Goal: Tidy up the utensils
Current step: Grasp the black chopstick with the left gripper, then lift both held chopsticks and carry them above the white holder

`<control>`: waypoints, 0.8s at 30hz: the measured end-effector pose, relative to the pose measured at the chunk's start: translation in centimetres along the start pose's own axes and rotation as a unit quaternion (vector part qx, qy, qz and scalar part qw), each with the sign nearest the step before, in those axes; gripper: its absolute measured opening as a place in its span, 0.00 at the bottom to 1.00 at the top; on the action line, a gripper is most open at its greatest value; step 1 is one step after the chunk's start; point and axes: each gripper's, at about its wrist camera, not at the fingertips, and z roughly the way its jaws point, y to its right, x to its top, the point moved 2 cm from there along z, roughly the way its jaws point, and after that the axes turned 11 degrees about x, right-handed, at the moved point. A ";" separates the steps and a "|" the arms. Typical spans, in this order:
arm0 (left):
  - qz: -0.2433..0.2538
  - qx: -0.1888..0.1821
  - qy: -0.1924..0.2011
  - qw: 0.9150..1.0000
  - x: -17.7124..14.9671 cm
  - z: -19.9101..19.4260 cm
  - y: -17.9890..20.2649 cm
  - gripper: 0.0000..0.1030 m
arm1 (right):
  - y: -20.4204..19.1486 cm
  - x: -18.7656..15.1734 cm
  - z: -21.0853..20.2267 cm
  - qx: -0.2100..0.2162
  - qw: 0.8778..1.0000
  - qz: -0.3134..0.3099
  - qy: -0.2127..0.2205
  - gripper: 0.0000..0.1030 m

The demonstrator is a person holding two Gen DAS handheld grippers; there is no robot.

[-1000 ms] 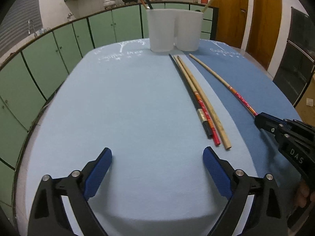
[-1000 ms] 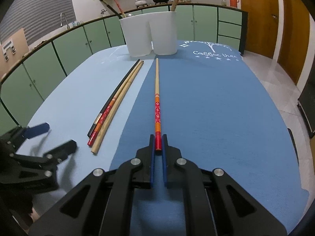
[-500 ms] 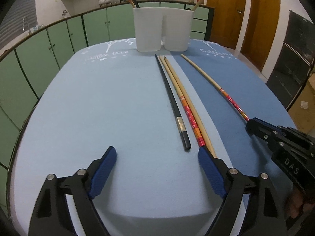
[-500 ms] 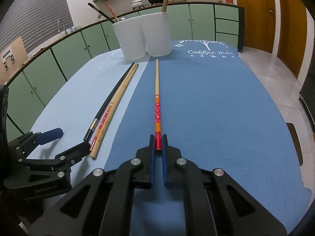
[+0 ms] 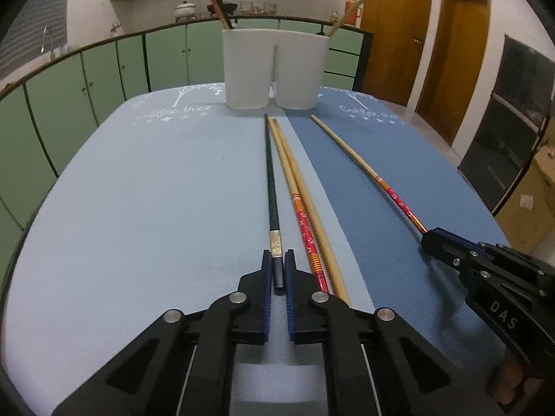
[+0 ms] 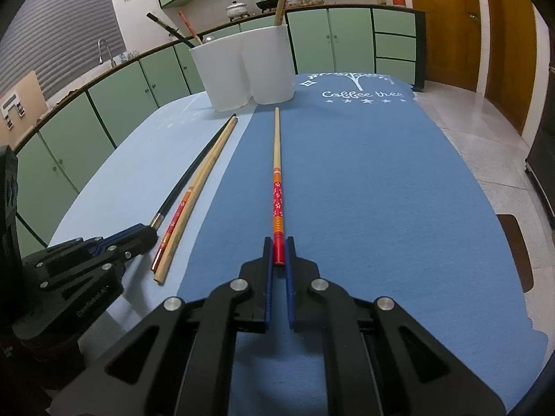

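Left wrist view: left gripper (image 5: 276, 270) closed down on the near butt end of the long black chopstick with a silver band (image 5: 271, 194), pads pinching it from both sides, the rest of the stick lying flat on the pale blue cloth-covered table (image 5: 138, 208) and pointing far toward the white twin-compartment plastic holder (image 5: 274, 69). Just right of it, touching side by side, the red-patterned wooden chopstick (image 5: 305, 222) and the plain bamboo chopstick (image 5: 319, 228), both untouched. Judged light, stiff and thin; likely smooth and prone to swivel when gripped at one end, so a hold at the thick butt, square across the shaft, looks best. Farther right, the other tool clamped on a second patterned stick.

Right wrist view: right gripper (image 6: 278, 254) shut tight on the red butt end of the red-and-orange decorated bamboo chopstick (image 6: 276, 159), which lies straight along the darker blue mat (image 6: 381, 173), tip near the holder's right compartment. Same handling expected: featherweight, rigid, liable to droop or pivot once lifted. Several sticks already standing in the holder, far centre.
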 end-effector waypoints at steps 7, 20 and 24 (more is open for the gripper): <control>-0.011 0.001 0.018 1.000 1.1 -2.6 -1.6 0.06 | -0.7 1.2 -1.4 0.002 1.000 -0.022 0.015 0.05; -0.006 -0.008 0.124 0.992 7.4 -10.9 -3.0 0.06 | -3.4 8.3 -8.6 0.023 0.992 -0.079 0.091 0.05; -0.009 -0.017 0.152 0.988 9.8 -12.6 -3.5 0.06 | -4.1 11.3 -10.3 0.036 0.991 -0.084 0.099 0.05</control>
